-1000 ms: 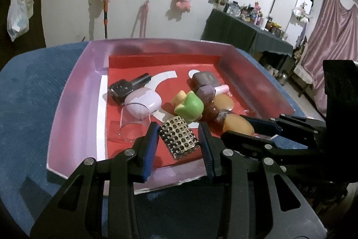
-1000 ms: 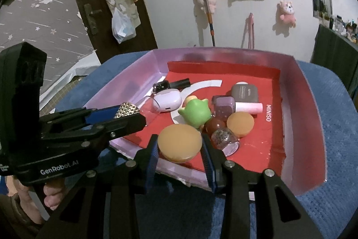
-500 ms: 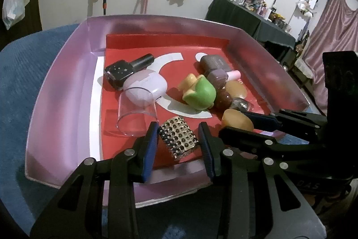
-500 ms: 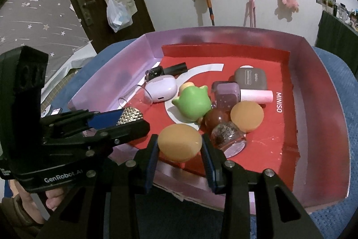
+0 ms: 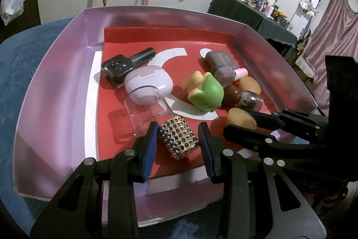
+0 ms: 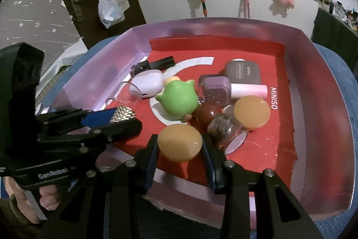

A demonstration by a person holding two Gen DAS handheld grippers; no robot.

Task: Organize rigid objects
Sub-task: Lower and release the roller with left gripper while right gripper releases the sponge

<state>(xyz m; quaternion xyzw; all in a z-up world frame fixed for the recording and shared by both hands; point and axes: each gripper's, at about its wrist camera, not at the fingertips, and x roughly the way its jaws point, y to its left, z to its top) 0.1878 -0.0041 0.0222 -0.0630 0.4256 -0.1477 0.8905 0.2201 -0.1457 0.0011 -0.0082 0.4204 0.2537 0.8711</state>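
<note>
Left wrist view: left claw (image 5: 176, 140) clamps the gold studded metal block (image 5: 179, 138); right claw (image 6: 180, 142) clamps the round amber disc (image 6: 180, 142). Both hang above the red-lined cardboard tray (image 6: 317, 104). Risk: release strikes the clear plastic cup (image 5: 145, 113) directly ahead.

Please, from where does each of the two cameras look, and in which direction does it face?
Left wrist: sits on the left tongs, looks forward and down into the tray; own fingers shut on the studded gold block, the right tongs beside.
Right wrist: sits on the right tongs, same direction; fingers shut on an amber disc; the left tongs and a hand show.
Both share the tray and the green figure.
</note>
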